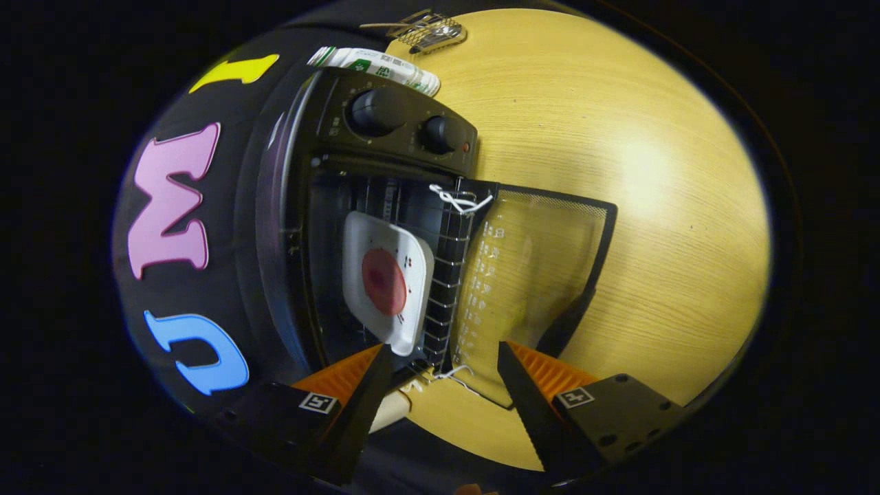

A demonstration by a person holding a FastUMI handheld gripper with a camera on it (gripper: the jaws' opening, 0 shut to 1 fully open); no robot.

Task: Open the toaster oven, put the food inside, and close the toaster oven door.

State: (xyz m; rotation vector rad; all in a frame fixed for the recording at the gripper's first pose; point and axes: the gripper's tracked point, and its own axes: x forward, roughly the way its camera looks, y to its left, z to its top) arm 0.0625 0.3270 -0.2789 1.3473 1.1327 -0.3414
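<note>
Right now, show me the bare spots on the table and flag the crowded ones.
Bare: the table beyond the open door, and beside the knobs. Crowded: the oven mouth, with plate, rack and string. A packet lies behind the oven. The gripper is open, near the door.

A pale, wood-grained worktop [653, 179] lies ahead of my open jaws, carrying a black toaster oven [385, 206] whose glass door [529, 275] lies dropped open flat over the wood. Behind the oven rest a white-and-green wrapped packet [375, 67] and a small wire-mesh basket [430, 31].
</note>
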